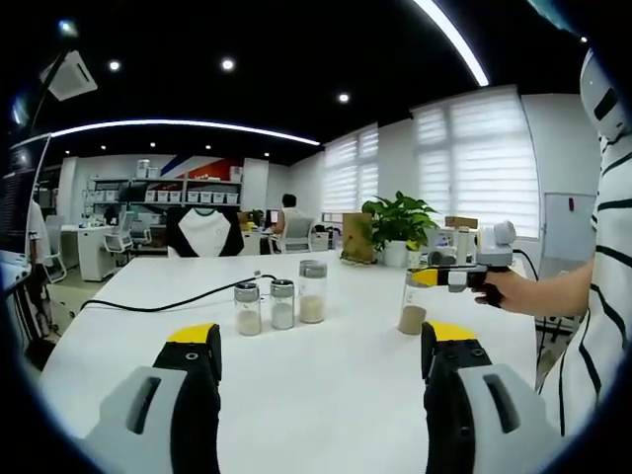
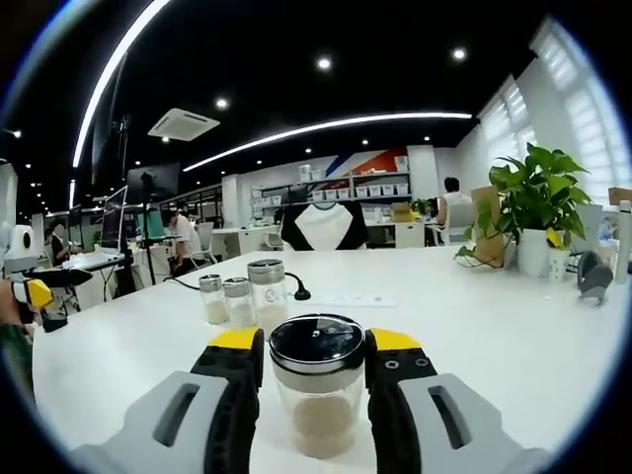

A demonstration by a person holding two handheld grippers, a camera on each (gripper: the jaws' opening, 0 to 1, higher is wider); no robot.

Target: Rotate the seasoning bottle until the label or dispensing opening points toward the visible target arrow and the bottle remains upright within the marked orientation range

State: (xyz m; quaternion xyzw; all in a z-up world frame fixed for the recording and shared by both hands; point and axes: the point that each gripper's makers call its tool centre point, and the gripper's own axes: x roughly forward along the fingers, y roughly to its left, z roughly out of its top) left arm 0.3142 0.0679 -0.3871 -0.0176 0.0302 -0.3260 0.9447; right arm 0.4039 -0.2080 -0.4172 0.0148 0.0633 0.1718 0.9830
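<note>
right gripper (image 2: 316, 367): jaws closed on seasoning bottle (image 2: 317, 395) just under its lid, upright on the white worktop (image 2: 474, 316). left gripper (image 1: 321, 370): jaws open, empty. clear bottle judged rigid, light, slippery; grip the body.

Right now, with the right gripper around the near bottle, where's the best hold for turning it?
Take the bottle on its glass neck just under the black lid, coming level from the near side as the right gripper does now. It stands upright, and the round wall gives both jaws matching faces either side.
</note>
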